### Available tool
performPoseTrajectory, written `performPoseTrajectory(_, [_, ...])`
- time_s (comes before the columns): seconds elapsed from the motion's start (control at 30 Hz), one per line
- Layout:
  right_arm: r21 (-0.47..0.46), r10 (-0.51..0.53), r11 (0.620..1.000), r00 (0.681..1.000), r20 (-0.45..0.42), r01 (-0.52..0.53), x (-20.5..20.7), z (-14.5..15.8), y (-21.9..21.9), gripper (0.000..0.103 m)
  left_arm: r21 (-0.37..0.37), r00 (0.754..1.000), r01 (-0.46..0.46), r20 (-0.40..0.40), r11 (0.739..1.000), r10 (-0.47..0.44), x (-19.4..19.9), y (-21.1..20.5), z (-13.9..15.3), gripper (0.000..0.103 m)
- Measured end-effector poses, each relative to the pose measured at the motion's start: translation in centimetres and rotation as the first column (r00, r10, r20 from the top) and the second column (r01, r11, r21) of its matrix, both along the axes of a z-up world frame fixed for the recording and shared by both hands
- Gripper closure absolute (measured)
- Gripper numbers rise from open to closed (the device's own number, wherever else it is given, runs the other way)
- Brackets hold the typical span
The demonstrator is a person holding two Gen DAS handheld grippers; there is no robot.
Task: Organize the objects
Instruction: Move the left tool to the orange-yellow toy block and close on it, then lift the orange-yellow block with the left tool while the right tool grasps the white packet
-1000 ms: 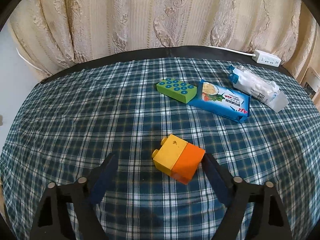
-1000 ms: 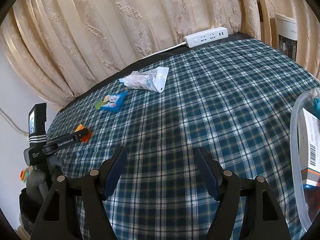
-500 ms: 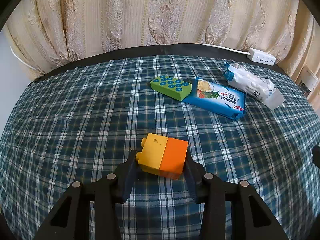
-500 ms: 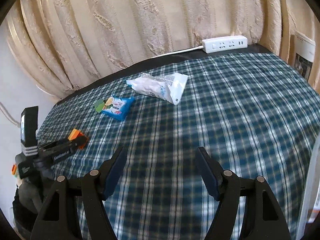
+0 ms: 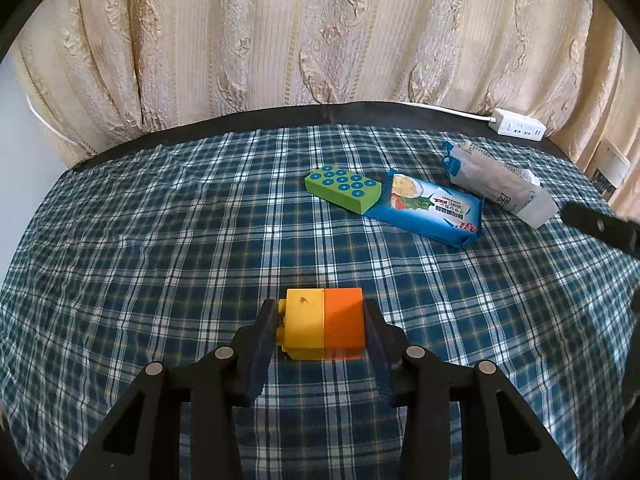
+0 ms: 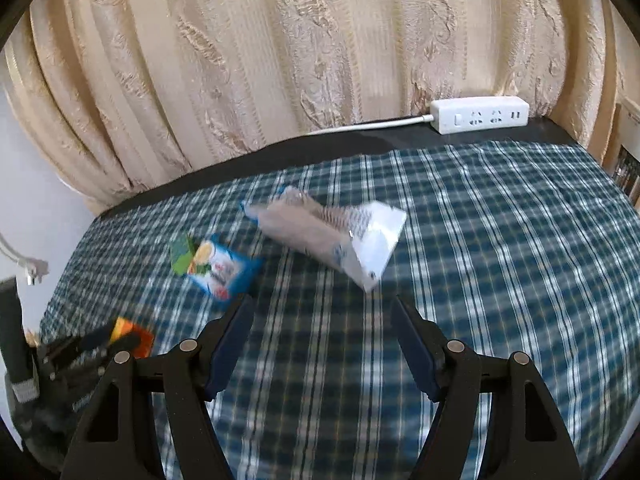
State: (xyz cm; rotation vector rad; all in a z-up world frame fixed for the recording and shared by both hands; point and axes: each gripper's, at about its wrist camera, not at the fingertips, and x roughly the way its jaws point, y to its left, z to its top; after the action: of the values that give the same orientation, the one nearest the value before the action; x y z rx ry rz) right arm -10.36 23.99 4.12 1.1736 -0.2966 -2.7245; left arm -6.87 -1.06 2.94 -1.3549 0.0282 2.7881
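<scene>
A yellow and orange toy block (image 5: 325,322) rests on the plaid cloth (image 5: 160,260), and my left gripper (image 5: 322,320) is shut on it, one pad on each side. Farther back lie a green studded block (image 5: 343,189), a blue snack packet (image 5: 432,211) and a white wrapped packet (image 5: 496,184). My right gripper (image 6: 322,320) stands open over bare cloth with nothing between its fingers; the white packet (image 6: 340,240) lies just beyond its tips. The same view shows the blue packet (image 6: 220,272), and the left gripper with the orange block (image 6: 132,336) at the lower left.
A white power strip (image 6: 480,114) with its cable sits on the dark table edge by the beige curtain (image 5: 320,40). A tip of the right gripper (image 5: 600,228) enters the left wrist view at the right. Open cloth lies to the left and right.
My left gripper's jaws closed onto the yellow and orange block, which turned square between them. The right gripper swung left toward the white and blue packets, its jaws unchanged.
</scene>
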Motion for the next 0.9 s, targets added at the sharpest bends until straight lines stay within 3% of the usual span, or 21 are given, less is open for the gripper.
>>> performPoseTrajectory(0.4, [0.038, 0.058, 0.998, 0.997, -0.045, -0.057, -7.5, 1.9, -1.0, 0.031, 0.006, 0.999, 0.003, 0.036, 1.0, -0.003, -0.5, -0.1, -1.1, 0.058])
performPoseTrajectory(0.7, [-0.047, 0.163, 0.986, 0.986, 0.034, -0.161, -11.7, -0.2, -1.4, 0.031, 0.033, 0.998, -0.007, 0.059, 0.999, 0.005, -0.9, -0.6, -1.4, 0.058])
performPoseTrajectory(0.9, [-0.04, 0.237, 0.971, 0.965, 0.109, -0.234, -12.8, -2.1, -1.6, 0.031, 0.05, 0.998, -0.027, 0.055, 0.998, 0.025, -1.1, -1.2, -1.3, 0.045])
